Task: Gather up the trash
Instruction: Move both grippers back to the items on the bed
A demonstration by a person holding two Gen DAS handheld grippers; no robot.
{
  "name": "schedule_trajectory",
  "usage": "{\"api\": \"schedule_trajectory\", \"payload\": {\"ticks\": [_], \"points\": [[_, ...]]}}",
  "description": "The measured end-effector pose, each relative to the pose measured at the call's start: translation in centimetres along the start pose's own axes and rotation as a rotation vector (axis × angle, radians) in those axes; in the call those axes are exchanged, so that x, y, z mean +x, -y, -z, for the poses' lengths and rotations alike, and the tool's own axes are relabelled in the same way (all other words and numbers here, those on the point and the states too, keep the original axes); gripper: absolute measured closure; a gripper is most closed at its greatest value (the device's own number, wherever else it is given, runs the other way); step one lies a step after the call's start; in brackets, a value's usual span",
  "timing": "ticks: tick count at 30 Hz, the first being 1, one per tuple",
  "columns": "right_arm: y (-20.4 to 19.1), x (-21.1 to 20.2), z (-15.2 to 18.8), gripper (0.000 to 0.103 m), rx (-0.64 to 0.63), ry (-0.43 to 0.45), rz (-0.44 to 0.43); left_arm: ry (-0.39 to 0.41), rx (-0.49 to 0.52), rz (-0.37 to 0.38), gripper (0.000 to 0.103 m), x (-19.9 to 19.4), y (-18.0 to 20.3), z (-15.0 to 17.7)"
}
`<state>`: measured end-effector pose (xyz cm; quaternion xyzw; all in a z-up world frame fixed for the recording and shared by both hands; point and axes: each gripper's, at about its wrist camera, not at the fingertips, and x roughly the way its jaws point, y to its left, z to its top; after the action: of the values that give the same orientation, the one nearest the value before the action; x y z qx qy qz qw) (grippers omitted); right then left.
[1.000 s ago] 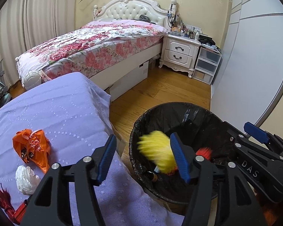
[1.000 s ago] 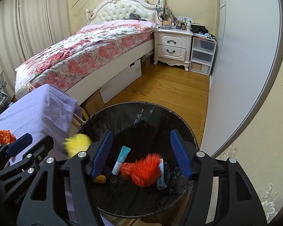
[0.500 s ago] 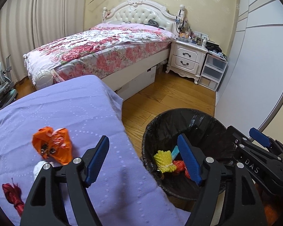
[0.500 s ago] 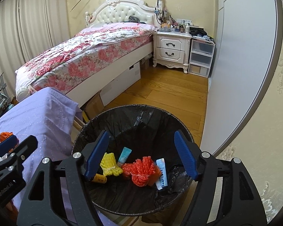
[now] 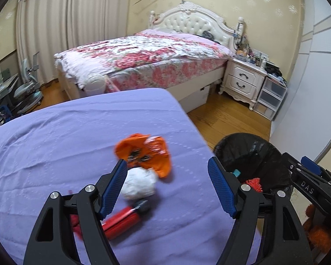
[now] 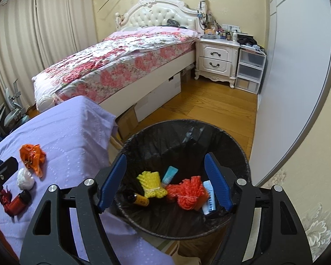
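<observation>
Now, on the left, the table (image 5: 55, 143) under its purple cloth carries an orange wrapper (image 5: 144, 152), a white wad (image 5: 140, 184) and a red tube (image 5: 121, 222). The left gripper (image 5: 167, 187) hangs above them, jaws spread and empty, having just widened. Rightward, the right gripper (image 6: 165, 182), jaws likewise apart and empty, hangs over the black bin (image 6: 187, 130), which holds yellow and orange mesh bundles.

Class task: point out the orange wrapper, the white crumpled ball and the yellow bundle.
orange wrapper (image 5: 146, 152), left wrist view, middle of its crumpled face
white crumpled ball (image 5: 140, 184), left wrist view, its centre
yellow bundle (image 6: 151, 183), right wrist view, its middle
</observation>
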<state>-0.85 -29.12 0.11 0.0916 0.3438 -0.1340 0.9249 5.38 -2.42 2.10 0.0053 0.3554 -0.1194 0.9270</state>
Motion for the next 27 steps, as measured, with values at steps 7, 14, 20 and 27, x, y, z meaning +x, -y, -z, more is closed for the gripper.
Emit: {"api": "schedule_trajectory", "payload": {"ticks": [7,14,20,27], "points": [[-3.2,-0.8,1.3,0.032,-0.061,-0.019,-0.06,-0.013,-0.062,-0.08,0.03,-2.0,-5.0,2.1],[-6.3,-1.5,2.5,0.032,-0.115,-0.037,-0.118,-0.043,-0.117,-0.149,0.03,-3.0,-8.9,4.4],[-8.6,-1.9,3.4,0.032,-0.165,-0.048,-0.151,-0.065,-0.147,-0.166,0.03,-3.2,-10.6,5.7],[-10.2,-2.0,3.8,0.032,-0.194,-0.057,-0.171,-0.101,-0.165,-0.143,0.03,-1.6,-11.3,5.5]]}}
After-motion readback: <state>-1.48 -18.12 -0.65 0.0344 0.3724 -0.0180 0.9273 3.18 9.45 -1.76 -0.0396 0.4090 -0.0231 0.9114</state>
